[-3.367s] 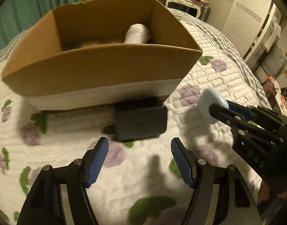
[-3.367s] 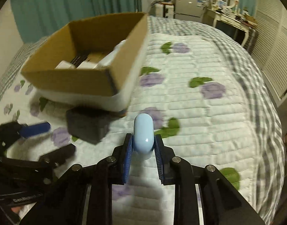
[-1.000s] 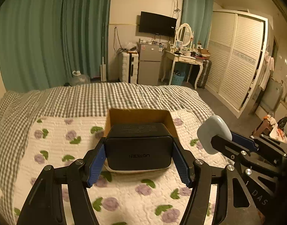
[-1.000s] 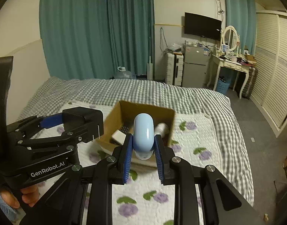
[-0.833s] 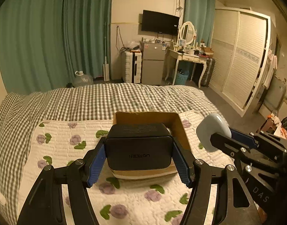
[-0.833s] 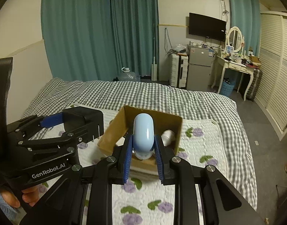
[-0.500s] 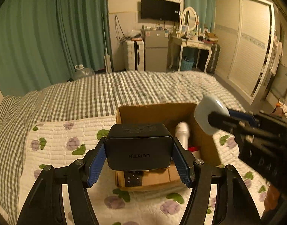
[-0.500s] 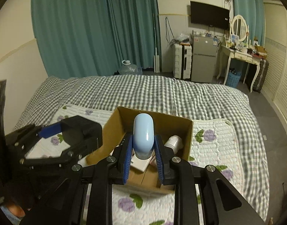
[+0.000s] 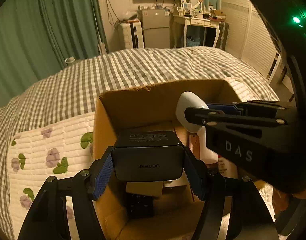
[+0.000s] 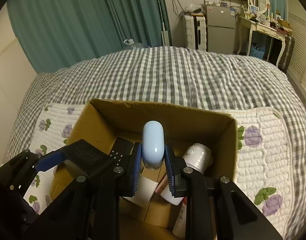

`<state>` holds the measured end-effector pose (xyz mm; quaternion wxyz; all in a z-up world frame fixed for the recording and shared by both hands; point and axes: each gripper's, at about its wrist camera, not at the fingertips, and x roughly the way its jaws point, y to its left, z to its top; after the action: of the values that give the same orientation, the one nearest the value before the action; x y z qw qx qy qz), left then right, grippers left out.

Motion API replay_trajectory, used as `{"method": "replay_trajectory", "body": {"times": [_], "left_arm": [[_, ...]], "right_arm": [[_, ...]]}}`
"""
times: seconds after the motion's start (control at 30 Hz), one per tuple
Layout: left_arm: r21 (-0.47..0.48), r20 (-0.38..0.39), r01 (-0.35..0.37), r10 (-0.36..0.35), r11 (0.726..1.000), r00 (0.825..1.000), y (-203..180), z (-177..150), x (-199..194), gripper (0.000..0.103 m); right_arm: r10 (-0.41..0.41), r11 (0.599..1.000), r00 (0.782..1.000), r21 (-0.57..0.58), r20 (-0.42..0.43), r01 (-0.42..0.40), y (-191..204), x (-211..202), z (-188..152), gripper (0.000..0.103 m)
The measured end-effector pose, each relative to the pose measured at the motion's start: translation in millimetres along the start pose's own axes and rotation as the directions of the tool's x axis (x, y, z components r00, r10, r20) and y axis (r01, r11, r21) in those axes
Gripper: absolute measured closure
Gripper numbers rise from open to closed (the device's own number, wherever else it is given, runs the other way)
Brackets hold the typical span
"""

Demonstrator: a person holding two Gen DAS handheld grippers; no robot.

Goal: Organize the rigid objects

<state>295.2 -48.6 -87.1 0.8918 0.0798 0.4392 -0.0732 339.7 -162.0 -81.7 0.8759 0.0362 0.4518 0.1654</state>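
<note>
My left gripper is shut on a black UGREEN charger block and holds it above the left half of an open cardboard box. My right gripper is shut on a pale blue oval case, held above the middle of the same box. The right gripper with the case shows at the right of the left wrist view. The left gripper with the charger shows at the left of the right wrist view.
Inside the box lie a white bottle, a black remote, a white box and a small brown carton. The box stands on a flowered quilt over a checked bedspread. Curtains and furniture stand far behind.
Both grippers moved forward and down over the box, which now fills the lower views. Each keeps its hold. 3.4 s ago the charger lay on the quilt by the box.
</note>
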Motion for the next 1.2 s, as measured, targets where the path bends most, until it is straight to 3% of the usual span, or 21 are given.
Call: {"method": "replay_trajectory", "body": {"times": [0.27, 0.43, 0.5, 0.57, 0.7, 0.87, 1.03, 1.2], "left_arm": [[0.018, -0.074, -0.010, 0.012, 1.000, 0.997, -3.7, -3.0, 25.9, 0.035], [0.026, -0.063, -0.026, 0.028, 0.999, 0.998, -8.3, -7.0, 25.2, 0.035], [0.021, -0.072, -0.022, 0.024, 1.000, 0.997, -9.7, -7.8, 23.4, 0.034], [0.011, -0.095, -0.011, 0.012, 1.000, 0.995, -9.3, -6.6, 21.7, 0.033], [-0.008, -0.145, -0.015, 0.014, 1.000, 0.989, -9.1, -5.5, 8.2, 0.033], [0.004, 0.034, -0.032, 0.032, 0.999, 0.999, -14.6, 18.0, -55.7, 0.033], [0.011, 0.083, -0.048, 0.046, 0.999, 0.995, -21.7, 36.9, -108.6, 0.033], [0.001, 0.184, -0.060, 0.059, 0.998, 0.981, -21.5, 41.0, -180.8, 0.032]], "right_arm": [[-0.023, 0.999, 0.999, 0.029, -0.037, 0.024, -11.8, 18.5, -4.5, 0.080], [-0.033, 0.997, 0.998, 0.073, -0.046, 0.036, -19.4, 16.6, -13.7, 0.078], [-0.026, 0.997, 0.999, 0.070, -0.036, 0.029, -17.8, 9.2, -17.0, 0.071], [-0.054, 0.997, 0.998, 0.063, -0.018, 0.055, -15.4, -2.7, -16.3, 0.052], [-0.069, 0.995, 0.997, 0.078, 0.032, 0.066, -16.0, -36.8, -9.9, 0.048], [-0.105, 0.992, 0.989, 0.083, 0.100, 0.097, -16.2, -94.7, -0.9, 0.042], [-0.132, 0.988, 0.977, 0.100, 0.166, 0.117, -14.1, -160.1, 0.0, 0.041], [-0.177, 0.983, 0.954, 0.084, 0.241, 0.161, -6.4, -232.4, -1.5, 0.036]]}}
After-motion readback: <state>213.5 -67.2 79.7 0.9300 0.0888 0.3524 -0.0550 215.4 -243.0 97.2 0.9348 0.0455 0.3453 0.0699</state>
